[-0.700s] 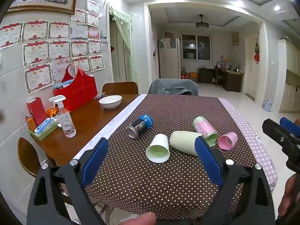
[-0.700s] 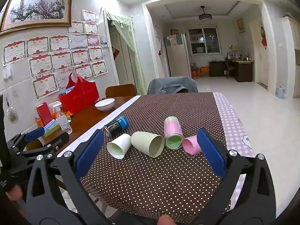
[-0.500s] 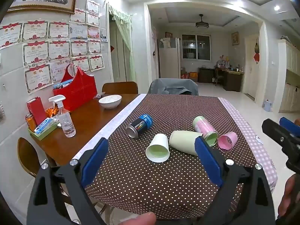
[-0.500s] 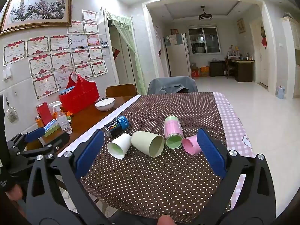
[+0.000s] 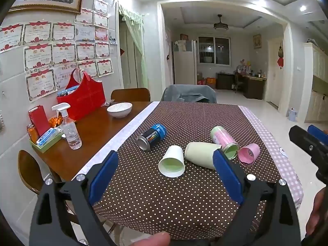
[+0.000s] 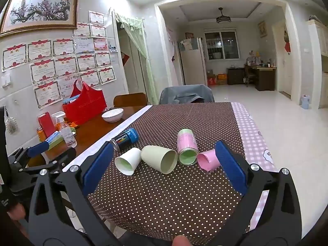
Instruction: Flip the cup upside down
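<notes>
Several cups lie on their sides on the brown dotted tablecloth (image 5: 184, 119): a white paper cup (image 5: 172, 161) (image 6: 127, 162), a pale green cup (image 5: 199, 154) (image 6: 160, 158), a pink-and-green cup (image 5: 224, 138) (image 6: 187, 146), a small pink cup (image 5: 248, 154) (image 6: 207, 161) and a dark blue can (image 5: 152, 136) (image 6: 125, 139). My left gripper (image 5: 165, 174) is open and empty, held before the near table edge. My right gripper (image 6: 164, 167) is open and empty, also short of the cups.
On the bare wooden table part at left stand a white bowl (image 5: 119, 109), a spray bottle (image 5: 68, 128), a red bag (image 5: 83, 98) and a tray of small items (image 5: 46, 138). A grey-draped chair (image 5: 188, 94) stands at the far end. The floor lies to the right.
</notes>
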Demonstrator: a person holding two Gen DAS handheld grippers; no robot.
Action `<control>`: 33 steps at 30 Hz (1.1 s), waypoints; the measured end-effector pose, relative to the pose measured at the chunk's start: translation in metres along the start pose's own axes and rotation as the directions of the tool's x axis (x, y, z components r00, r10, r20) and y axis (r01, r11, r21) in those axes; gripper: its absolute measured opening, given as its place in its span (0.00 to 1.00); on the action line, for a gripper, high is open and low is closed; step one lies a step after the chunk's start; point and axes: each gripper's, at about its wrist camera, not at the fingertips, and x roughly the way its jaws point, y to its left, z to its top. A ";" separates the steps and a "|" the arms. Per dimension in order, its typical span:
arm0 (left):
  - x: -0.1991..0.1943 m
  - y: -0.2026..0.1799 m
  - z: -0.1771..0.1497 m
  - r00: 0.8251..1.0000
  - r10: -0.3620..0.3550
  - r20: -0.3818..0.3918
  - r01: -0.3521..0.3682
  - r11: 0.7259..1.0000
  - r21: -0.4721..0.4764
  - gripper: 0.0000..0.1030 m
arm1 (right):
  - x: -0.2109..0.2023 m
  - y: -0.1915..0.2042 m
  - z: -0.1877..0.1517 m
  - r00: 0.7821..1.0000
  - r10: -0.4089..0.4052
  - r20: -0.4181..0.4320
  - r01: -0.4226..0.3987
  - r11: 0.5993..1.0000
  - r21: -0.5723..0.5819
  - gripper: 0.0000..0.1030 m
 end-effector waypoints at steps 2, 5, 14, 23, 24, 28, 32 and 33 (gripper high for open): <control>-0.001 -0.003 -0.001 1.000 0.000 -0.003 0.000 1.000 0.003 0.89 | 0.002 0.001 -0.006 1.000 -0.001 0.001 0.001 1.000 0.002 0.94; 0.005 -0.004 0.003 1.000 -0.003 -0.014 0.003 1.000 0.008 0.89 | 0.006 -0.001 0.000 1.000 -0.009 0.001 0.009 1.000 -0.001 0.94; 0.013 -0.006 0.000 1.000 -0.009 -0.024 0.009 1.000 0.015 0.89 | 0.011 0.003 0.001 1.000 -0.007 0.000 0.007 1.000 -0.015 0.94; 0.019 -0.005 -0.001 0.999 -0.011 -0.037 0.011 1.000 0.010 0.89 | 0.013 0.002 0.000 1.000 -0.019 -0.009 0.019 1.000 -0.013 0.94; 0.019 -0.004 -0.001 0.999 -0.013 -0.037 0.013 1.000 0.011 0.89 | 0.013 0.003 0.000 1.000 -0.020 -0.008 0.020 1.000 -0.017 0.94; 0.019 -0.004 -0.002 0.999 -0.016 -0.037 0.016 1.000 0.009 0.89 | 0.012 0.007 0.001 1.000 -0.018 -0.007 0.018 0.999 -0.029 0.94; 0.021 -0.002 -0.003 0.999 -0.015 -0.041 0.015 1.000 0.003 0.89 | 0.015 0.009 0.001 1.000 -0.020 -0.014 0.020 0.999 -0.033 0.94; 0.022 -0.002 -0.003 0.999 -0.015 -0.043 0.015 1.000 0.002 0.89 | 0.016 0.009 0.001 1.000 -0.021 -0.015 0.020 0.999 -0.033 0.94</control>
